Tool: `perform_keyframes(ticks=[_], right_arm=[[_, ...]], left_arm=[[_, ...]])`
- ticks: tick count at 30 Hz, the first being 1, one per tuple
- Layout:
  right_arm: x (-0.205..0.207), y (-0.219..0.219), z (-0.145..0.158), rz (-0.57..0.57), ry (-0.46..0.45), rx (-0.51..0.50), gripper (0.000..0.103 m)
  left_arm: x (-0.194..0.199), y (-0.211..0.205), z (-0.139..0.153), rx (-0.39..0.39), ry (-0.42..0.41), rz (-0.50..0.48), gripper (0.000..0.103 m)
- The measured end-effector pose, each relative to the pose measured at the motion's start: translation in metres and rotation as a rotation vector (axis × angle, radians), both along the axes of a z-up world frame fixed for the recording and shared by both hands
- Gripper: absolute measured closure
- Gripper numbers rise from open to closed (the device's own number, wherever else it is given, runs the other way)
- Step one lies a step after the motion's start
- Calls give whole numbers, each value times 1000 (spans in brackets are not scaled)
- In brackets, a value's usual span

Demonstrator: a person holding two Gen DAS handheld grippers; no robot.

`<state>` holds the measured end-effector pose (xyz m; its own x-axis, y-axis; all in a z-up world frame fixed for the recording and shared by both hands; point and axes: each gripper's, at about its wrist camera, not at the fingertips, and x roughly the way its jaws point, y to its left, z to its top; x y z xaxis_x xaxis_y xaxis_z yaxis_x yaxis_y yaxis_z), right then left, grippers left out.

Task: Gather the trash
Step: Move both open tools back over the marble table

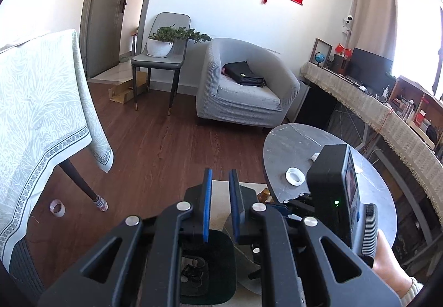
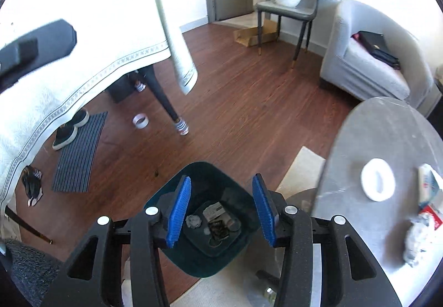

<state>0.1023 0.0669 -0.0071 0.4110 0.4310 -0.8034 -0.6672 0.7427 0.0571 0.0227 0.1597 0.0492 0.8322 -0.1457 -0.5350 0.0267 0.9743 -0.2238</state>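
Observation:
In the right wrist view my right gripper hangs open over a dark green bin, with nothing between its blue pads. Crumpled paper and other scraps lie in the bin. On the round grey table at the right lie a white ring, a crumpled wad and a red-and-white packet. My left gripper stands above the same bin, its pads only a narrow gap apart and empty. The right gripper's black body is close on its right.
A tape roll lies on the wood floor by the leg of a cloth-covered table. Shoes and a mat lie under it. A grey armchair and a chair with a plant stand by the far wall. A brown bottle stands by the round table.

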Motion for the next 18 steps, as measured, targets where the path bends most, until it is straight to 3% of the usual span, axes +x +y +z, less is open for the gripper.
perform_keyframes(ticks=[12,18], right_arm=[[7,-76,24,-133,-95,24,56],[11,-116,29,-203,-114,40,46]], left_arm=[[27,-41,-9,-1,18,-53,70],[43,-67,-18,22,35,-97,59]])
